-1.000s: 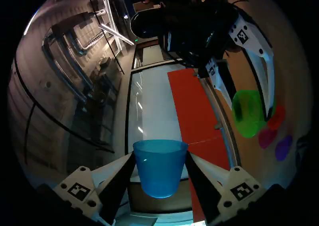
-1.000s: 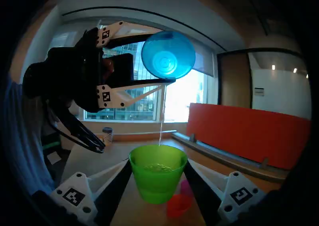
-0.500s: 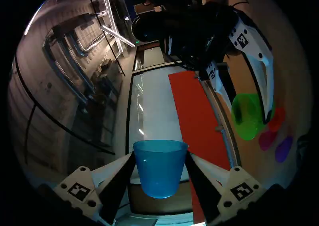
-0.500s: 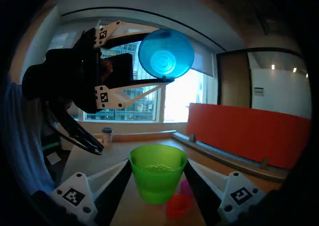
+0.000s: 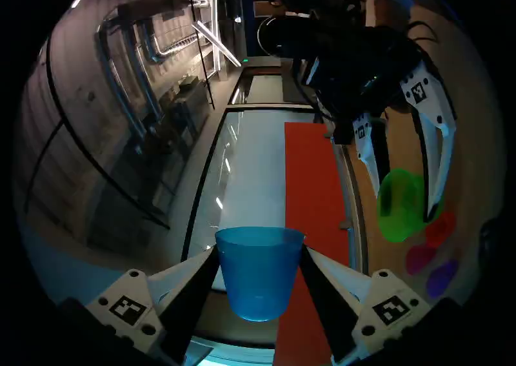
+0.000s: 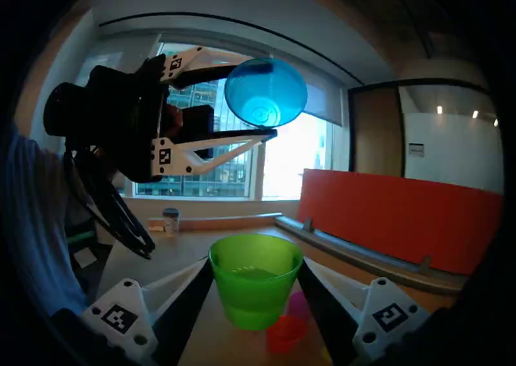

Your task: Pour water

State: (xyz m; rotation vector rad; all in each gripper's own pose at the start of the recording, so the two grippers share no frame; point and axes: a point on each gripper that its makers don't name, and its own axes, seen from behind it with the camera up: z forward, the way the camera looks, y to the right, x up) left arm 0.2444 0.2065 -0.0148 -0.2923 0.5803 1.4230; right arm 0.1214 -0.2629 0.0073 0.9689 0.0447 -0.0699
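the pour seems to be ending: left claw (image 5: 258,259) clamps the tipped blue cup (image 6: 264,98) high above the green cup (image 6: 256,288), water inside, pinched in the right claw (image 6: 256,269) over the table (image 6: 155,256); no stream shows. next, level the blue cup gently.

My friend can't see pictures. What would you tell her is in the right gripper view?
The right gripper holds a green cup with some water in it over a wooden table. Higher up, the left gripper holds a blue cup tipped on its side in front of a bright window, and no water is falling.
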